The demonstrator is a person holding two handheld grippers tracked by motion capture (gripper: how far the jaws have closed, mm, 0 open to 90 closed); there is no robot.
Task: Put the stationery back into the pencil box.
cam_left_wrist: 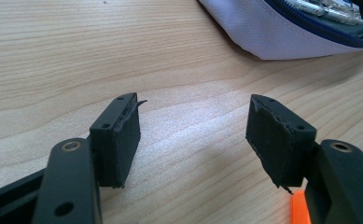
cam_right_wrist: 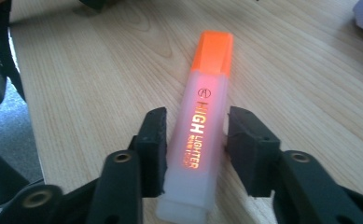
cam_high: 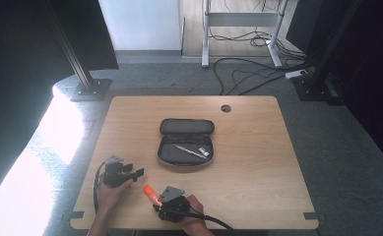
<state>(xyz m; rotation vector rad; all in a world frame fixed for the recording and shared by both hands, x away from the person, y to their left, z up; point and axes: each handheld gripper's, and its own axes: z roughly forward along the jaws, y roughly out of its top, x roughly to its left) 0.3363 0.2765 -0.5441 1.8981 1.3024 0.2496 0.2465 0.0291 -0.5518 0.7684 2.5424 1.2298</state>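
Orange-capped, frosted pale highlighter (cam_right_wrist: 202, 135) lies on the table between the right claw's (cam_right_wrist: 195, 140) narrowed jaws, touching both.

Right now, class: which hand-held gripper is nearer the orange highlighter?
Right. The right hand-held gripper has its jaws on either side of the highlighter; the left hand-held gripper sits open, off to the highlighter's left.

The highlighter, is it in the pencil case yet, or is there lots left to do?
Not yet. Done: the pencil case lies unzipped with a pen inside. In hand: the right tongs straddle the orange highlighter on the table. Left: lifting it in. The left tongs are open.
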